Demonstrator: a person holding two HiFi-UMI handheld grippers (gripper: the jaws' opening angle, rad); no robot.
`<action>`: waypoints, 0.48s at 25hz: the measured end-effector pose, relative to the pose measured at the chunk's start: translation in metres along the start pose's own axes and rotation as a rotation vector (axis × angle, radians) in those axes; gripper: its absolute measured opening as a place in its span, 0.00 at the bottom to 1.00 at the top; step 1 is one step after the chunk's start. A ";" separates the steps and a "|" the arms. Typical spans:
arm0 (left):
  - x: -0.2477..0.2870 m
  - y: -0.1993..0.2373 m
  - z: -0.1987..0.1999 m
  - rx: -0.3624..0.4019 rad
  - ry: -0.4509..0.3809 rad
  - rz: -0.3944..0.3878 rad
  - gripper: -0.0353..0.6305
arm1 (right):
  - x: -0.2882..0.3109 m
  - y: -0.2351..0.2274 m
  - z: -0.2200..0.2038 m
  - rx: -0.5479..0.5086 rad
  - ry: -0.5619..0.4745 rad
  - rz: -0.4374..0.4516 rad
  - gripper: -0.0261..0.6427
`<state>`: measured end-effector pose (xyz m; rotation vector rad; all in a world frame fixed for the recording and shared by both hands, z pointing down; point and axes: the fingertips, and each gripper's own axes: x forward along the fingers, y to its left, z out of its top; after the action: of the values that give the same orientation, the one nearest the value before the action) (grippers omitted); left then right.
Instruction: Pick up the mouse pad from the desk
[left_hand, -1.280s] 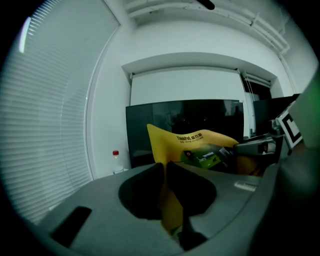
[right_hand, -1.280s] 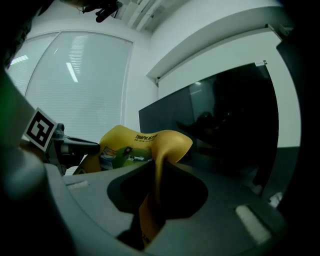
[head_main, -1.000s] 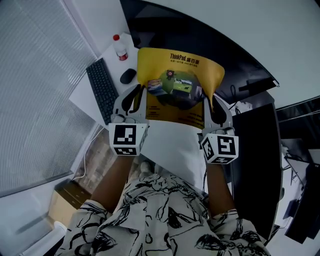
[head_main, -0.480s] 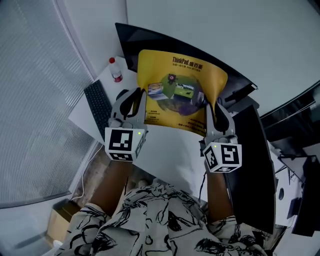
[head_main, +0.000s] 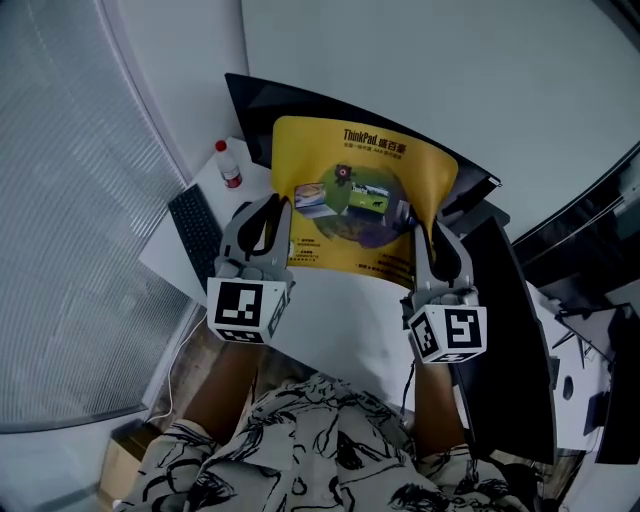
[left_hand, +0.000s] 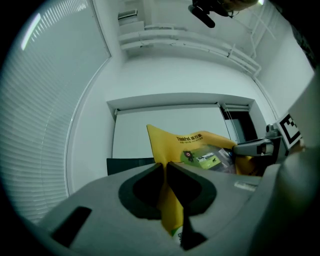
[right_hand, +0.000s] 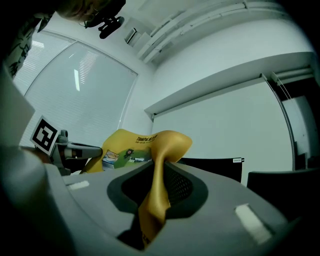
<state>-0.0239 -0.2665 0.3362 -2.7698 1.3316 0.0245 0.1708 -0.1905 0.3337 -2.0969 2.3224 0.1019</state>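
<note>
Clamped on the mouse pad (head_main: 360, 190) at both sides. Left gripper (left_hand: 164, 167) with jaws almost together on the pad's lower left edge, and right gripper (right_hand: 159, 167) pinched the same way on the lower right edge. Thin yellow sheet squeezed flat between each pair of pads.

Outward from the grips: pad held up above the desk (head_main: 340, 325), printed face toward the head camera, top edge arched and side edges curling where pinched. Both grippers above the desk's near side, with bare white desk showing beneath the pad. Keyboard (head_main: 200, 235) on the desk's left part, a small red-capped bottle (head_main: 230, 165) at its far left corner, and a dark monitor (head_main: 250, 110) along its far edge, behind the pad.

Judged as the closing step: pad gripped and apparently off the desk, so the pick-up looks nearly or fully done. Next, calls for even pressure in both grips and a steady spacing between the hands, since the limp sheet already bows and could buckle or slip from one side. Then a clean carry away from the desk.

Hard to make out: the fine print low on the pad, the pad's back face, and how much of each edge sits inside the jaws. Unclear from the steep head view how far the pad's bottom edge stands off the desk. Most of the monitor covered by the pad, and any mouse left of it lost behind the left gripper.
</note>
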 end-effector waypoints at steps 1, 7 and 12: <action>-0.002 -0.002 0.002 0.011 -0.004 0.004 0.12 | -0.001 -0.001 -0.001 0.007 -0.013 0.000 0.15; -0.003 -0.003 0.004 0.036 -0.007 0.009 0.12 | -0.002 -0.002 -0.004 0.022 -0.017 -0.018 0.15; -0.004 -0.003 0.004 0.040 -0.011 0.010 0.12 | -0.003 -0.002 -0.003 0.024 -0.023 -0.023 0.15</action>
<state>-0.0236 -0.2611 0.3321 -2.7260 1.3285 0.0138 0.1736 -0.1883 0.3366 -2.0996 2.2738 0.0971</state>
